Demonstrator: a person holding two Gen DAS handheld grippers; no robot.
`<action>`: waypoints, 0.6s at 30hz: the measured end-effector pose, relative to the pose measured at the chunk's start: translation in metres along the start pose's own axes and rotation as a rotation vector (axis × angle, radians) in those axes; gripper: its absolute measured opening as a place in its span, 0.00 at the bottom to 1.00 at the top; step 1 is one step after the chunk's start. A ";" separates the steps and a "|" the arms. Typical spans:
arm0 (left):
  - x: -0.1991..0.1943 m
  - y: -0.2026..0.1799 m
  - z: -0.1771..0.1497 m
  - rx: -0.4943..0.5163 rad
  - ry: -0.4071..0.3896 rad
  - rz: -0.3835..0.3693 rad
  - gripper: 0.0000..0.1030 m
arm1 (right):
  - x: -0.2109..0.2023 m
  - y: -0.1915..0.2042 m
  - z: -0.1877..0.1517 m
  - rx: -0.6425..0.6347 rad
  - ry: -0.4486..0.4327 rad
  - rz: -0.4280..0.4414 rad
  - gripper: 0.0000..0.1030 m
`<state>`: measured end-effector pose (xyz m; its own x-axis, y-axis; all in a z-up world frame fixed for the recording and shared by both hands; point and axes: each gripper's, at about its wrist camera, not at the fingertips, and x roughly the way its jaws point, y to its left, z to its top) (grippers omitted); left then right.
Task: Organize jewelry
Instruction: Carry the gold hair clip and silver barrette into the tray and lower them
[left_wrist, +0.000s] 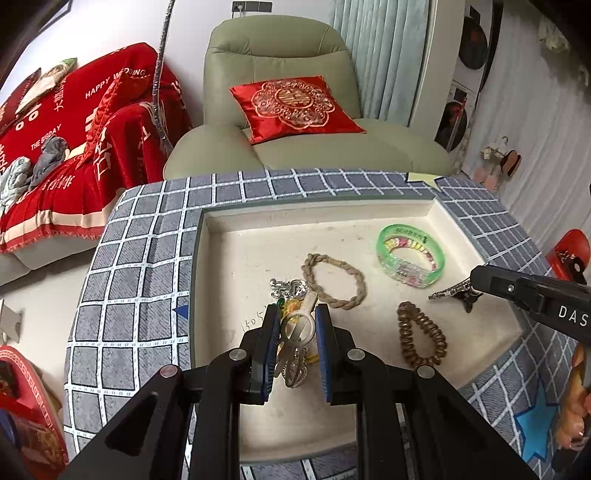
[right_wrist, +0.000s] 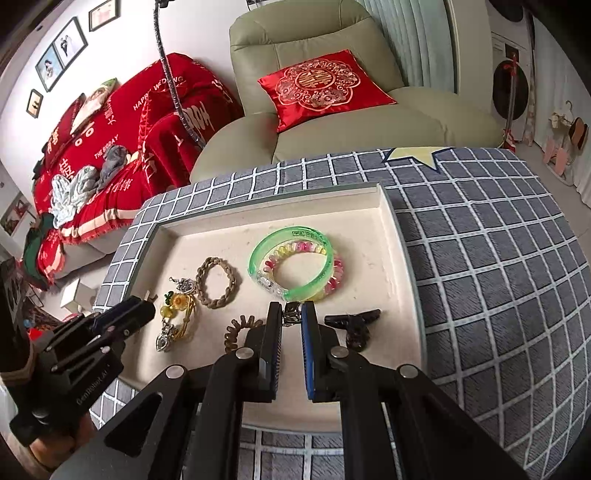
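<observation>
Facing a green armchair (left_wrist: 280, 110), your left hand-held gripper (left_wrist: 295, 325) straddles a white ring (left_wrist: 298, 326), jaws parted; your right hand-held gripper (right_wrist: 292, 317) grips a metal clip (right_wrist: 291, 314) over the cream tray (right_wrist: 388, 229) on the checked bench (right_wrist: 498, 240).

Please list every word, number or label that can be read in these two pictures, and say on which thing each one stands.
"HAPPY WEDDING" and "THE BIGDAY": red sofa throw.
"DAS", cut off by the frame edge: right gripper.
"GenRobot.AI", small, probable reading: left gripper.
"1505", handwritten, uncertain: tray floor.
Dark printed label: green bangle, too small to read.
Large white Chinese characters on the throw: not clear enough to quote.
</observation>
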<state>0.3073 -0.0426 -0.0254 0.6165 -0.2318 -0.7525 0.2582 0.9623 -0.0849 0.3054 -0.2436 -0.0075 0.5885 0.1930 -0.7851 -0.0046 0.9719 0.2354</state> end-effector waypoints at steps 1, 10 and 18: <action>0.002 0.000 -0.001 0.001 0.006 0.002 0.34 | 0.003 0.000 -0.001 -0.001 0.004 0.000 0.11; 0.013 -0.003 -0.008 0.014 0.037 0.018 0.34 | 0.007 0.000 -0.012 -0.026 0.028 -0.002 0.11; 0.014 -0.009 -0.010 0.036 0.046 0.025 0.34 | 0.017 -0.006 -0.023 -0.026 0.087 -0.014 0.11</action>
<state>0.3060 -0.0535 -0.0411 0.5886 -0.2000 -0.7833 0.2704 0.9618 -0.0423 0.2970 -0.2428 -0.0354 0.5160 0.1895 -0.8354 -0.0189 0.9775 0.2101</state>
